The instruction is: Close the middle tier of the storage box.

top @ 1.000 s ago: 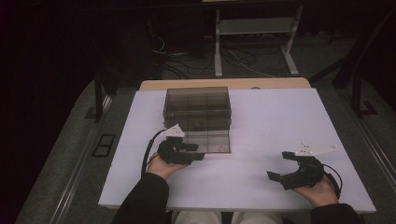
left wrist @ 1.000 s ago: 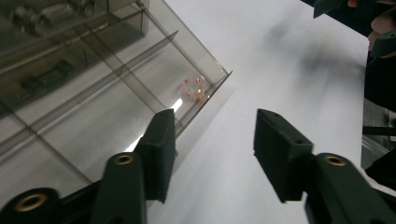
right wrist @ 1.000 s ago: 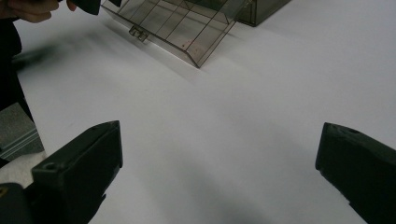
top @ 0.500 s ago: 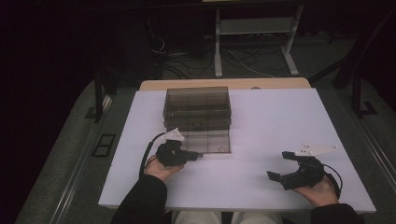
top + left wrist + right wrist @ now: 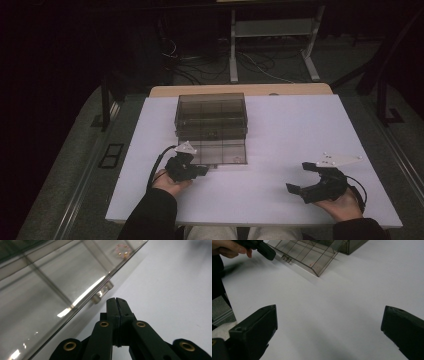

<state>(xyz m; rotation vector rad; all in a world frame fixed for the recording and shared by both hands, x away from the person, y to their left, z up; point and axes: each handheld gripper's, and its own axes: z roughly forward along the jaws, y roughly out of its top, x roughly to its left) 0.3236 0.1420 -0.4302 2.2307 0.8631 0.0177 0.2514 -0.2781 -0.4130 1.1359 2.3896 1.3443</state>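
The left gripper (image 5: 116,300) has just closed its jaws on nothing, tips beside the clasp (image 5: 102,292) of the open lid (image 5: 216,152). The box (image 5: 211,114) sits mid-table; lifting the lid seems next. The right gripper (image 5: 299,176) rests wide apart, empty.

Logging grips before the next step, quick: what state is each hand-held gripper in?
Left hand-held gripper: closed, jaws together on nothing, beside the lid latch of the clear box.
Right hand-held gripper: open, holding nothing.
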